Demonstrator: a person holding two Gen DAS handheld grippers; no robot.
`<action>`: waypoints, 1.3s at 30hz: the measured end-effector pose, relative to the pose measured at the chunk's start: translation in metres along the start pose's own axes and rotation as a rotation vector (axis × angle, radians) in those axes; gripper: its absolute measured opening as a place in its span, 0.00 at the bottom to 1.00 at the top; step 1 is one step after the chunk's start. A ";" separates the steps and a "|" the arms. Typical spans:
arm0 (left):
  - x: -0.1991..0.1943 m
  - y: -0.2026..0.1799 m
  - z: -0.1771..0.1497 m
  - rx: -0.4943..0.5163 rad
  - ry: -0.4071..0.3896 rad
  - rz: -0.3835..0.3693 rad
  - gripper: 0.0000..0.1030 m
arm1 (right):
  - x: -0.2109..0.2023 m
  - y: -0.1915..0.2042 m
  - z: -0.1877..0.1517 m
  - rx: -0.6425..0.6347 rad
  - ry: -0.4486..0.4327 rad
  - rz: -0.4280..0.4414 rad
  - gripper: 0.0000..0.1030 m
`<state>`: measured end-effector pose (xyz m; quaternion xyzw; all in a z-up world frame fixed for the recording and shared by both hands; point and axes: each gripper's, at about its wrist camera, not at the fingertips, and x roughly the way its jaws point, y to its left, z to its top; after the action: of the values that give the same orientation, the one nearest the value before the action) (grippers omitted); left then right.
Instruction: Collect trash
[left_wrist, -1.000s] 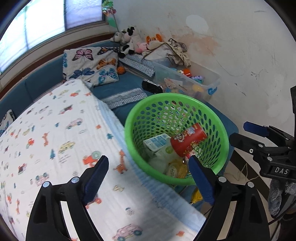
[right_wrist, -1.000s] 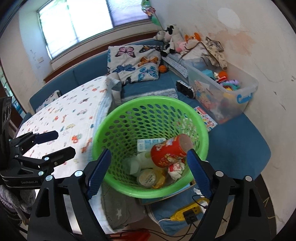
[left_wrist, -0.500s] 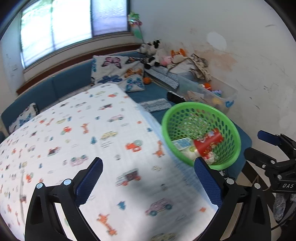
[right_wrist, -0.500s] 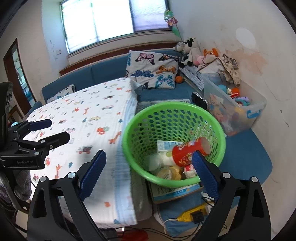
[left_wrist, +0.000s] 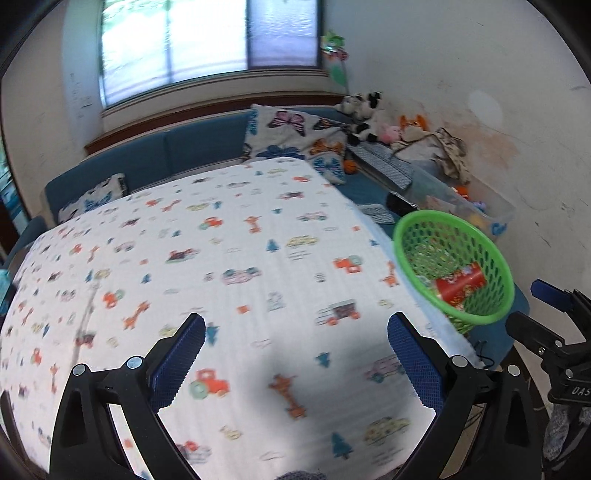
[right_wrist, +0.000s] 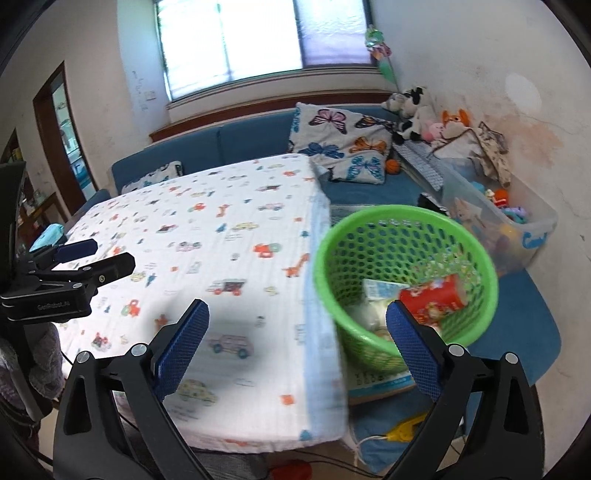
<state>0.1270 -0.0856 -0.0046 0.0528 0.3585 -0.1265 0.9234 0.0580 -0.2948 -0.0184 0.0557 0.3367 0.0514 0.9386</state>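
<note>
— Beside the table, what sits in the green basket?
— A red can and a pale carton; the rest is probably wrappers, too blurred to tell.
— And the grippers?
— Left gripper and right gripper both gape wide, holding nothing, above the cloth.

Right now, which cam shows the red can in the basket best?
Right wrist: the red can lies large inside the green basket, though blurred. In the left wrist view it is smaller, near the frame's right, behind the rim.
</note>
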 end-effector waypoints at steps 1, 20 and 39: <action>-0.002 0.006 -0.003 -0.009 -0.002 0.018 0.93 | 0.002 0.005 0.000 -0.005 0.001 0.007 0.94; -0.024 0.066 -0.029 -0.130 -0.037 0.179 0.93 | 0.007 0.050 -0.007 -0.069 -0.010 0.047 0.95; -0.029 0.055 -0.037 -0.113 -0.065 0.256 0.93 | 0.006 0.048 -0.015 -0.053 -0.022 0.032 0.95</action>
<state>0.0977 -0.0201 -0.0118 0.0417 0.3252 0.0110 0.9447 0.0502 -0.2458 -0.0270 0.0367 0.3240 0.0747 0.9424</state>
